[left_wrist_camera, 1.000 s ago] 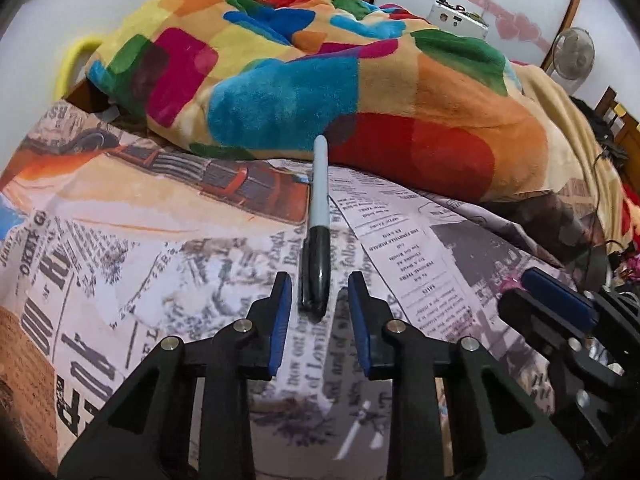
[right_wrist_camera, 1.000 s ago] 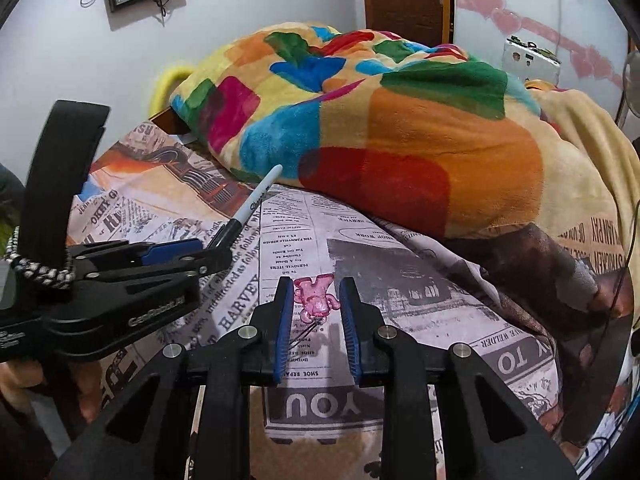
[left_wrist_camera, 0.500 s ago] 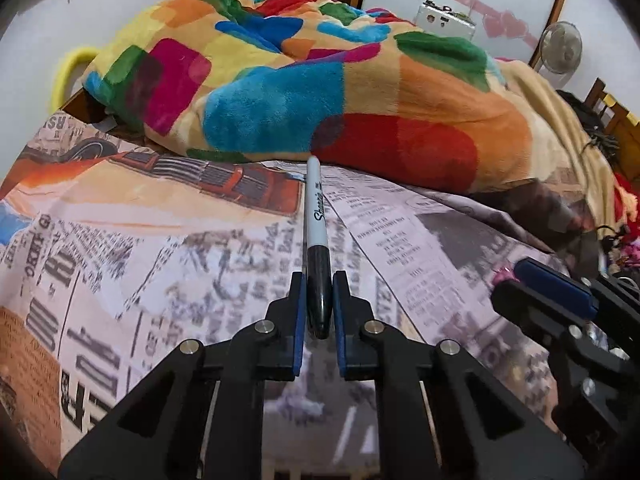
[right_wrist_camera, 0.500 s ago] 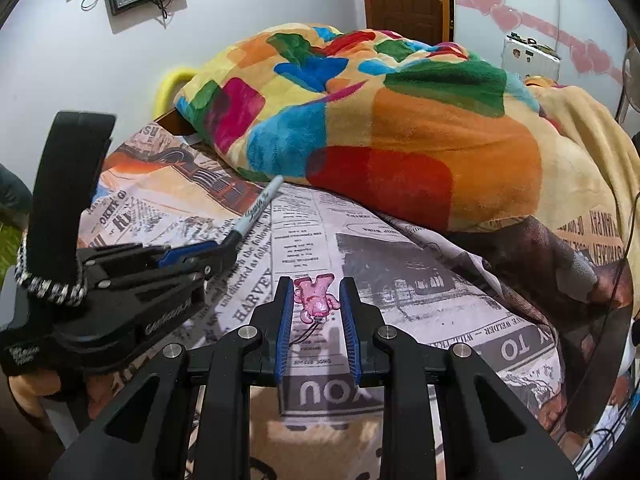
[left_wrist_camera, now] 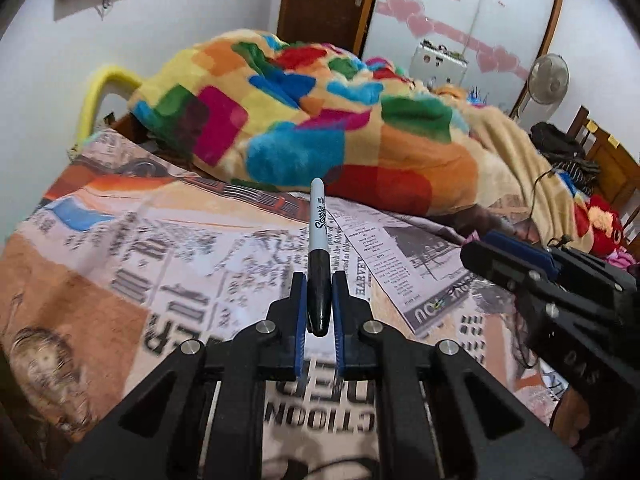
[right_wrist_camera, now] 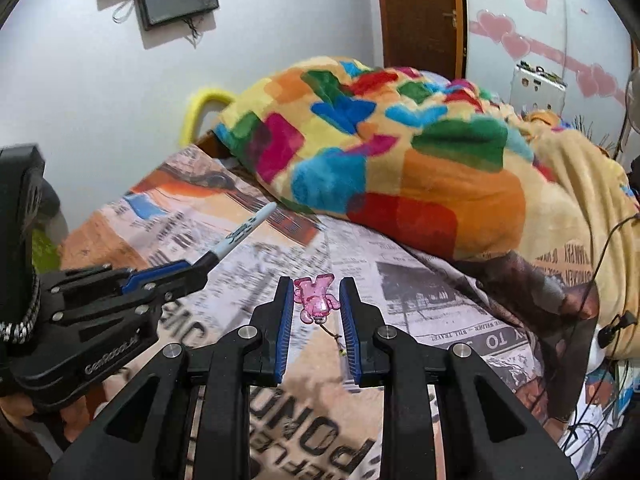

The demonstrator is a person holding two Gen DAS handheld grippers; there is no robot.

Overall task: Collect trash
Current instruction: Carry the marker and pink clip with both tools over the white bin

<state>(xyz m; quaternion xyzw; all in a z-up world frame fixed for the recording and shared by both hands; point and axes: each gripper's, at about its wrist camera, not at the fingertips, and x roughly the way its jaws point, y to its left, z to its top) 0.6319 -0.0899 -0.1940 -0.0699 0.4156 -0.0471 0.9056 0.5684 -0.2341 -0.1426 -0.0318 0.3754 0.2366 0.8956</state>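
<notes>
My left gripper (left_wrist_camera: 319, 280) is shut on a black-capped Sharpie marker (left_wrist_camera: 319, 236) and holds it above the newspaper-print bedsheet (left_wrist_camera: 160, 248), its grey barrel pointing away from me. The marker (right_wrist_camera: 244, 232) and the left gripper (right_wrist_camera: 192, 270) also show in the right wrist view, at the left. My right gripper (right_wrist_camera: 315, 292) is shut on a small pink bear charm (right_wrist_camera: 314, 298) with a thin cord hanging below it, lifted above the sheet. The right gripper also shows in the left wrist view (left_wrist_camera: 504, 248), at the right.
A colourful patchwork blanket (left_wrist_camera: 320, 120) is heaped across the bed behind both grippers. A beige blanket (left_wrist_camera: 520, 168) and a red plush toy (left_wrist_camera: 604, 220) lie at the right. A yellow bed rail (left_wrist_camera: 96, 96), a door (left_wrist_camera: 324, 0) and a fan (left_wrist_camera: 550, 80) stand beyond.
My left gripper closed on the marker and lifted it off the sheet. Both grippers rose and tilted up, so more of the room shows. The right gripper kept the pink charm.
</notes>
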